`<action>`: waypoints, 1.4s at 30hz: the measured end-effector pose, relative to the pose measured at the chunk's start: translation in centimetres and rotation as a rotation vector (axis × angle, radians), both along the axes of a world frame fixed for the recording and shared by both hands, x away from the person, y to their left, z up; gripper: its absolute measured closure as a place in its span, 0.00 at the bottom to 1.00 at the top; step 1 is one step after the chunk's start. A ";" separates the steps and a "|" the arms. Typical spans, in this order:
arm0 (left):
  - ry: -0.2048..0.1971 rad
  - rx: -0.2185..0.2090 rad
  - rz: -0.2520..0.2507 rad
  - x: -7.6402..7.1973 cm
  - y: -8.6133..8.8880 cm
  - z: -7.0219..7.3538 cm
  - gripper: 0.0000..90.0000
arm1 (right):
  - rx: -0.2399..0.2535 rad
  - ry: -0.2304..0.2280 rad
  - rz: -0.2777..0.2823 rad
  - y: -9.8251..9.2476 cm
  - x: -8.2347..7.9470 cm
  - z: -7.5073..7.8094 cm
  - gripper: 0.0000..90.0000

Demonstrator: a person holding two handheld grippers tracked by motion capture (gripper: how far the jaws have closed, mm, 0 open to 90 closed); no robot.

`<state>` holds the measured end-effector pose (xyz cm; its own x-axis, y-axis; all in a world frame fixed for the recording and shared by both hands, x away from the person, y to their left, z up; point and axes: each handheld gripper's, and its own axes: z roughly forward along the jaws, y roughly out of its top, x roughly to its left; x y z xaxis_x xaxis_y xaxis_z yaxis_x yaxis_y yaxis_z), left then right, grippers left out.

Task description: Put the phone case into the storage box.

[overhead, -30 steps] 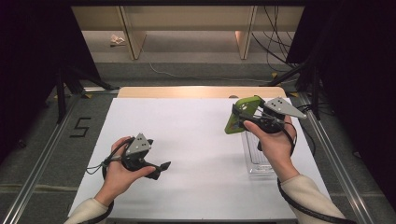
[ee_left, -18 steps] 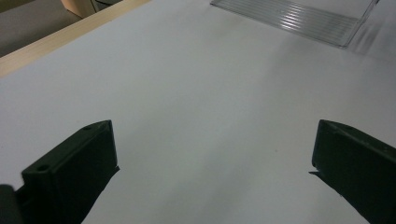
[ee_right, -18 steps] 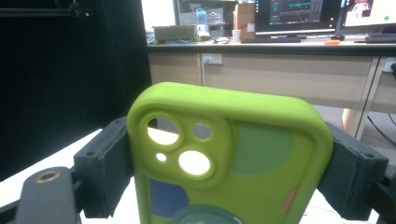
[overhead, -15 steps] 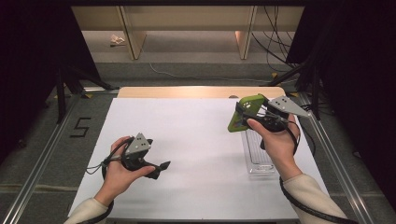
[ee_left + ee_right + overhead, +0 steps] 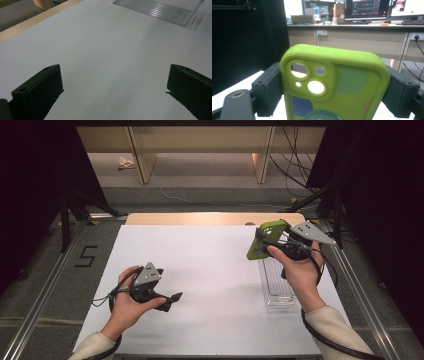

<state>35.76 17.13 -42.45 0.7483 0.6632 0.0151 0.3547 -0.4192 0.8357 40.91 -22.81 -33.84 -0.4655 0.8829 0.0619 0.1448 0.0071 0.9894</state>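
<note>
A lime-green phone case [image 5: 352,82] with camera cut-outs and coloured patches stands upright between the jaws of my right gripper [image 5: 337,87], which is shut on its two long sides. From above, the case [image 5: 272,231] and the right gripper [image 5: 264,244] hover over the far end of a clear ribbed plastic tray [image 5: 278,282] at the right of the white table [image 5: 210,265]. My left gripper [image 5: 172,298] rests low over the near left of the table. Its jaws stand wide open with nothing between them, and the left gripper [image 5: 113,82] faces the tray [image 5: 160,10].
A wooden strip [image 5: 200,218] edges the table's far side. Metal rails [image 5: 45,290] run along both sides, with a "5" mark [image 5: 86,256] on the floor at left. Stand legs and cables [image 5: 310,195] lie beyond the far right corner.
My right gripper has drifted slightly to the right with the green case still clamped. The left gripper has stayed where it was.
</note>
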 end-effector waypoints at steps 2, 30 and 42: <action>0.002 -0.001 -0.001 0.0 0.0 0.0 0.00 | -0.002 0.000 -0.004 -0.1 0.0 0.0 0.18; -0.002 -0.001 0.002 0.0 0.1 0.0 0.00 | -0.009 -0.001 -0.048 -1.2 0.3 0.0 0.18; -0.002 -0.001 0.004 0.0 0.1 0.0 0.00 | -0.012 -0.003 -0.064 -1.7 0.5 0.1 0.18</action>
<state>35.78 17.23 -42.41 0.7458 0.6660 0.0154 0.3548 -0.4167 0.8369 41.37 -24.46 -33.76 -0.4079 0.9117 0.0497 0.1419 0.0095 0.9898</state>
